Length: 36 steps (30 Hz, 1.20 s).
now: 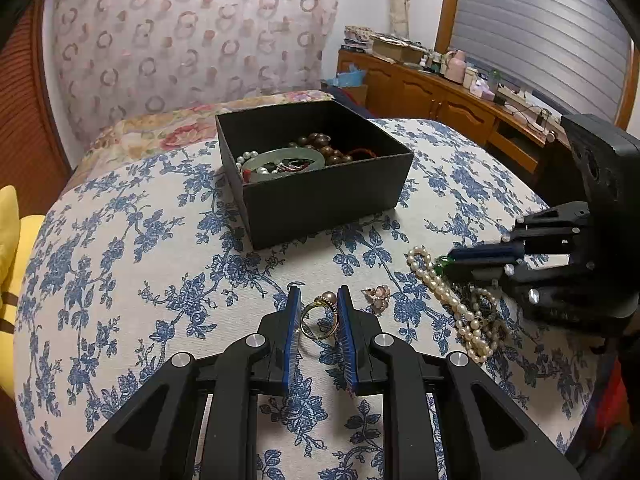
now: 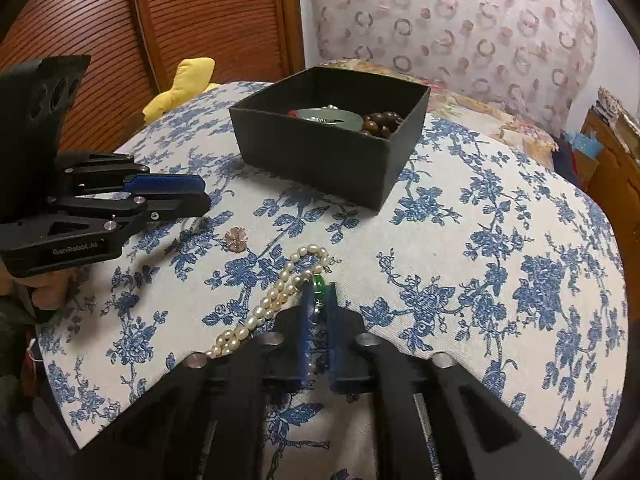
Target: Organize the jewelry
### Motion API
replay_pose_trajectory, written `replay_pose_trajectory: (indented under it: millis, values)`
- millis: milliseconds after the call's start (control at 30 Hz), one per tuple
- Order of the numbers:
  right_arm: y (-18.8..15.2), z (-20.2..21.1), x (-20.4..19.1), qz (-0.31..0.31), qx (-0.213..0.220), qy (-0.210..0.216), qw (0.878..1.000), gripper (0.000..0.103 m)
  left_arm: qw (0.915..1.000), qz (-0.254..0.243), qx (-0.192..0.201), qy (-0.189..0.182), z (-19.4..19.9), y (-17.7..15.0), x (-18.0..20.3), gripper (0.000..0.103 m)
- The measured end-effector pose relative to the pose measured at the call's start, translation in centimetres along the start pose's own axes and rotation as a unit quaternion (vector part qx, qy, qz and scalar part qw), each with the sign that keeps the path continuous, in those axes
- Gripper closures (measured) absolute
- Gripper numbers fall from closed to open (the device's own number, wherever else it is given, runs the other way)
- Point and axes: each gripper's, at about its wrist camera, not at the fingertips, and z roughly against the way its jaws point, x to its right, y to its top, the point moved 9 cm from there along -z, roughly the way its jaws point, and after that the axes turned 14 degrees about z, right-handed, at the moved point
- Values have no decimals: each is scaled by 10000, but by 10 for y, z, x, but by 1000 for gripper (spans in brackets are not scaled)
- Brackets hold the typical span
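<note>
In the left wrist view, a yellow cushion [image 1: 12,240] sits at the far left edge, beside the blue-and-white floral cloth [image 1: 120,280] that covers the surface under everything. At lower centre the left claw [image 1: 319,312] has its blue-padded fingers [image 1: 292,332] apart on either side of a gold ring with a brownish pearl [image 1: 316,316], which lies on the cloth between them; whether the pads touch the ring cannot be told. Above it, in the upper middle of the frame, stands an open black cardboard box [image 1: 320,196] holding a pale green jade bangle [image 1: 280,160], dark brown wooden beads [image 1: 324,146] and a short run of white pearls. Just right of the ring lies a small pink flower-shaped brooch [image 1: 378,295]. Further right a white pearl necklace [image 1: 444,300] trails across the cloth, and the right claw [image 1: 448,262] comes in from the right edge, closed onto a small green bead piece [image 1: 442,261] next to the pearls.

In the right wrist view, the left claw [image 2: 200,196] is at middle left, the box [image 2: 320,160] at upper centre, and the right claw [image 2: 319,292] at lower centre pinches the green piece [image 2: 319,284] beside the pearl necklace [image 2: 272,300].
</note>
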Motion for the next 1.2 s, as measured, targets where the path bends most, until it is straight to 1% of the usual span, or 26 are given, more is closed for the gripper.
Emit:
replay_pose_trajectory:
  millis: [167, 400, 667, 933, 1200]
  values:
    - [2, 14, 8, -117, 293, -75, 9995, 97, 10000, -14, 45, -18, 3, 2, 2, 86]
    - [15, 44, 24, -105, 663, -476, 9966, 97, 9998, 4, 173, -49, 12, 10, 6, 86]
    - [32, 70, 29, -59, 979, -579, 9935, 97, 9992, 3, 398, -103, 24, 25, 11, 86]
    - [70, 85, 31, 110, 1243, -700, 9897, 97, 9978, -8, 659, -91, 37, 47, 13, 86]
    - [117, 84, 41, 231, 1410, -829, 9863, 97, 9967, -16, 806, -18, 43, 67, 9, 86]
